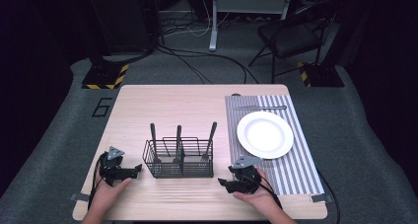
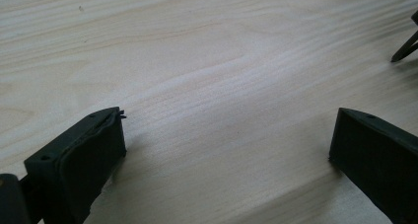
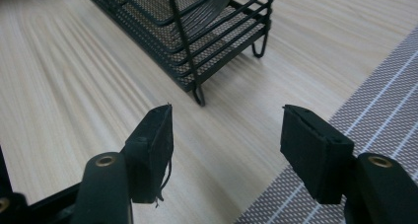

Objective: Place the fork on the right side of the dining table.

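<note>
A black wire caddy [image 1: 180, 157] stands at the middle of the wooden table [image 1: 172, 105], with three dark-handled utensils [image 1: 178, 137] upright in it. To its left my left gripper [image 1: 134, 170] rests low on the wood, held by a hand, jaws pointing right. In the left gripper view it [image 2: 229, 120] is open over bare wood. My right gripper [image 1: 224, 182] sits right of the caddy, jaws pointing left. In the right gripper view it [image 3: 227, 110] is open with nothing between the pads, aimed at the caddy's [image 3: 207, 31] near corner.
A white plate [image 1: 264, 134] lies on a grey striped placemat [image 1: 296, 169] at the right, with a knife [image 1: 260, 107] beyond the plate. The placemat's edge [image 3: 384, 120] runs beside my right gripper. A caddy foot [image 2: 406, 49] shows at the right edge of the left gripper view.
</note>
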### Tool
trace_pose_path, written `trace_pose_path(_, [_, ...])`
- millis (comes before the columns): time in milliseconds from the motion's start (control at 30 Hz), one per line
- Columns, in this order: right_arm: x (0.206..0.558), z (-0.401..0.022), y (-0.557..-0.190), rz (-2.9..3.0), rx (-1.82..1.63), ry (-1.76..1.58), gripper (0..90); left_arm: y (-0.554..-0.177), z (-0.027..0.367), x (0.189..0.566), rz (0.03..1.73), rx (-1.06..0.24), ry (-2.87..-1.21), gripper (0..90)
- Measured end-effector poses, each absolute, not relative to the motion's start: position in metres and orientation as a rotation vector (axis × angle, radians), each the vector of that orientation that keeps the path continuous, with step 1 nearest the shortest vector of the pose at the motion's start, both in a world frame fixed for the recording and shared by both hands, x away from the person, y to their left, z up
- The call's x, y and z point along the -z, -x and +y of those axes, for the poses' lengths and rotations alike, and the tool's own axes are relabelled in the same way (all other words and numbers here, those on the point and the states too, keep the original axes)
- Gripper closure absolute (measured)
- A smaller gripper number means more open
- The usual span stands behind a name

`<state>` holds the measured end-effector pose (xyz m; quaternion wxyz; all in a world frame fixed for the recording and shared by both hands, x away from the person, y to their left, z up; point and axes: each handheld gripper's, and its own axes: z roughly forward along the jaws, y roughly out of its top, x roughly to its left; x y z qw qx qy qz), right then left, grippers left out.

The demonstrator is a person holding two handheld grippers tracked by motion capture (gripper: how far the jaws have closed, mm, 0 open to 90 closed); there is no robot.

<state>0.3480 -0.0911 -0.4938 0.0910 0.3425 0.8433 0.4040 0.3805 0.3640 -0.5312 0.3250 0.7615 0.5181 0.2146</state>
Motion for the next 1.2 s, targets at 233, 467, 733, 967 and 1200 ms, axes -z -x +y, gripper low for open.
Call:
trace_pose_path(233, [0.481,-0.1,-0.353,2.471,-1.227,-1.028,37.7,-0.38,0.364,0.531,1.359,-0.563,-1.997,0.2])
trace_pose_path(467, [0.469,-0.104,-0.36,2.456,-1.232,-1.033,38.3,-0.381,0.364,0.531,1.358,-0.563,-1.997,0.2])
trace_pose_path(733, [0.452,-0.106,-0.367,2.44,-1.239,-1.029,40.0,-0.38,0.364,0.531,1.359,-0.563,-1.997,0.2])
trace_pose_path(967, [0.442,-0.106,-0.372,2.438,-1.237,-1.029,42.1,-0.381,0.364,0.531,1.359,-0.563,-1.997,0.2])
trace_pose_path(1200, [0.428,-0.105,-0.378,2.422,-1.247,-1.031,43.0,-0.38,0.364,0.531,1.359,-0.563,-1.997,0.2])
